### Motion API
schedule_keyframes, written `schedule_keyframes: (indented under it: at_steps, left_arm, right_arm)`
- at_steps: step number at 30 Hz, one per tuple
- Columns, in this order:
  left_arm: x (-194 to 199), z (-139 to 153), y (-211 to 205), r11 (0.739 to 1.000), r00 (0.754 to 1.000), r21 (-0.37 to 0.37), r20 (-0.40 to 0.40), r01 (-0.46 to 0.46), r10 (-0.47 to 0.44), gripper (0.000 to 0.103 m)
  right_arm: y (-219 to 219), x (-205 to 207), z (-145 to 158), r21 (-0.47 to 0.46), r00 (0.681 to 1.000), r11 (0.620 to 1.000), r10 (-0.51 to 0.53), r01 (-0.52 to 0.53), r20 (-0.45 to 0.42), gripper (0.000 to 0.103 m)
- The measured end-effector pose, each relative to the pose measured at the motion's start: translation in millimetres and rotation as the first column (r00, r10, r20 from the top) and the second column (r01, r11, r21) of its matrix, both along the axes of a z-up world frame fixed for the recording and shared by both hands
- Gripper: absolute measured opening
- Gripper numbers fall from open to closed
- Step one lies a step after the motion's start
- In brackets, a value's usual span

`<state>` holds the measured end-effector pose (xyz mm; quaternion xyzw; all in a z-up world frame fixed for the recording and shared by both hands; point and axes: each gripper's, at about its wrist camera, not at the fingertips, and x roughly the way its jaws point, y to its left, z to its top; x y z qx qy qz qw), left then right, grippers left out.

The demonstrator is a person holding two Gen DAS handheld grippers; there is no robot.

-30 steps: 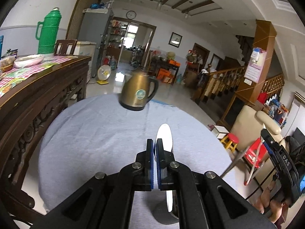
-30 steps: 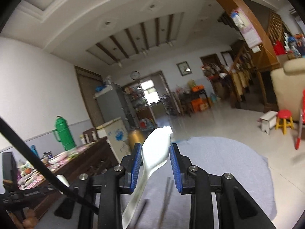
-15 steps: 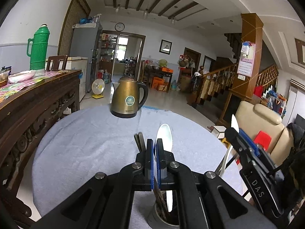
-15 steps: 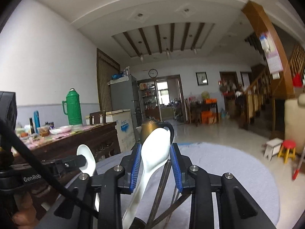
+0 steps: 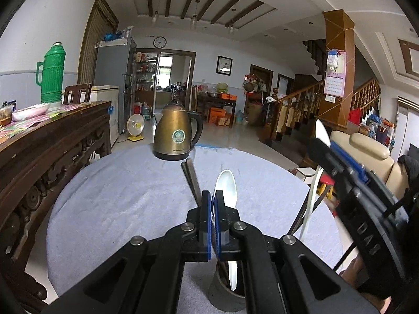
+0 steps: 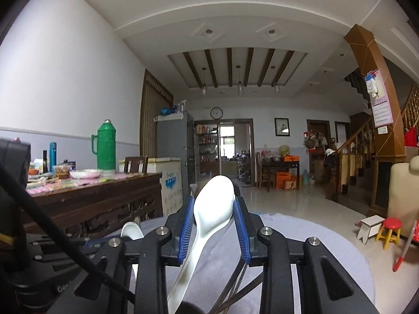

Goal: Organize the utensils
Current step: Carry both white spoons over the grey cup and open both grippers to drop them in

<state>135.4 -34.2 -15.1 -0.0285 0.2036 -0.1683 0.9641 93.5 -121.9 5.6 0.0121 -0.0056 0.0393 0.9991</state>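
Spoons of white plastic, two of them, stand bowl-up over a grey utensil cup [image 5: 227, 294] at the near edge of the round table [image 5: 125, 198]. One white spoon [image 5: 226, 188] has its handle down in the cup, its stem pinched between the blue pads of the left gripper [image 5: 212, 204], whose jaws are pressed nearly together on it. Dark chopsticks [image 5: 190, 176] rise from the same cup just left of that spoon, leaning away towards the kettle. The second white spoon [image 6: 213, 209] sits between the blue pads of the right gripper [image 6: 213, 225], bowl up and handle slanting down towards the cup's dark rim at the bottom of the right wrist view; the jaws stand at about the width of the bowl, and whether they press on it I cannot tell. In the left wrist view the right gripper [image 5: 351, 183] hangs just right of the cup with its spoon tilted over it.

The grey cloth on the table lies bare across its middle. A brass kettle [image 5: 176, 133] stands at the far edge, well apart from the cup. A carved dark sideboard [image 5: 52, 141] runs close along the table's left side, bearing a green thermos [image 5: 49, 74] and dishes
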Motion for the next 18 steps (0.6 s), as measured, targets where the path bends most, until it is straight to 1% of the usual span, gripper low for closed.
schedule_keyframes:
  at_steps: [3,8,12,16,18]
  left_arm:
    - [0.0,-4.8,2.1,1.0,1.0,-0.004,-0.01,-0.005,0.005,0.003]
    - [2.1,-11.1,2.7,1.0,1.0,-0.019,-0.013,-0.006,0.006,0.003]
    - [5.6,-19.0,1.0,1.0,1.0,-0.022,-0.029,-0.005,0.005,0.003]
    - [7.8,-25.4,-0.1,1.0,0.999,-0.014,-0.042,-0.007,0.006,0.003]
    - [8.7,-26.6,-1.0,1.0,0.999,-0.01,-0.053,-0.007,0.006,0.003]
  right_arm:
    - [7.9,-1.6,-10.8,-0.037,1.0,0.999,-0.003,0.003,0.002,0.033]
    - [27.2,-2.2,-29.7,-0.14,1.0,0.99,-0.014,0.017,0.025,0.033]
    - [30.2,2.8,-47.3,-0.17,1.0,0.985,-0.022,0.023,0.004,0.033]
    - [28.0,3.0,-55.8,-0.178,1.0,0.984,-0.016,0.013,-0.015,0.033]
    - [26.4,4.0,-57.0,-0.182,0.999,0.983,-0.008,0.001,-0.037,0.034]
